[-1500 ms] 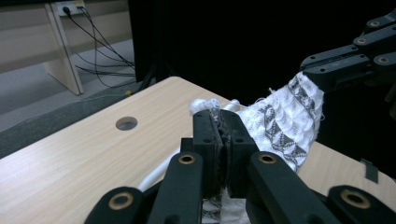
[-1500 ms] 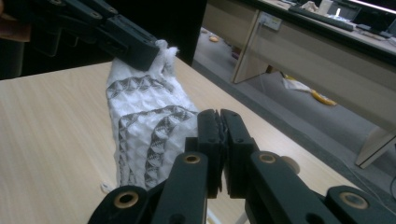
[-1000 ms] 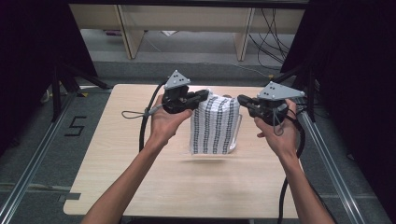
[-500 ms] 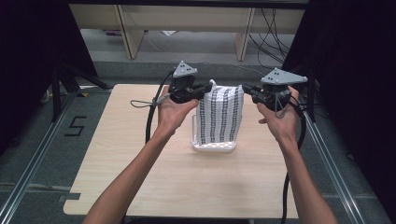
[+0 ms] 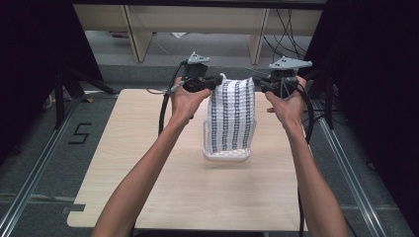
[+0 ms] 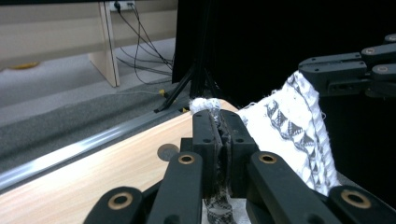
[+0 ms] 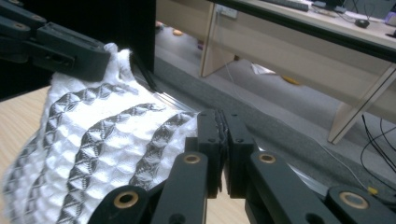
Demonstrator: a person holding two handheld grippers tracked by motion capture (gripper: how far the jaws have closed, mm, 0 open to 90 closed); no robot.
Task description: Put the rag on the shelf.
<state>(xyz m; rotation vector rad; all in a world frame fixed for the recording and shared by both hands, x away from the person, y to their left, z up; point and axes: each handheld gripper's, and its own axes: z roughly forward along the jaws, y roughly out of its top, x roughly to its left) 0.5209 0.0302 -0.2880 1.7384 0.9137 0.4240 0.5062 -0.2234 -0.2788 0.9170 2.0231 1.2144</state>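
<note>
White patterned cloth (image 5: 231, 118) hangs above the table (image 5: 148, 158), its top corners clamped by left gripper (image 5: 211, 82) and right gripper (image 5: 264, 85). Likely next: lower it, folding evenly.

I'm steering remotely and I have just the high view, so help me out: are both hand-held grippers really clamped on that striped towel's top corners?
Observer: Yes for the left hand-held gripper. Its own view shows the towel pinched between shut jaws, with a tuft poking out above the tips.
Operator: And the right one?
Observer: The right hand-held gripper has its jaws shut too, with the towel's edge running into them from the left of that view.
Operator: Anything on the weave I can't make out from up here?
Observer: Up close it is a white waffle weave, and the dark stripes are made of small diamond shapes.
</note>
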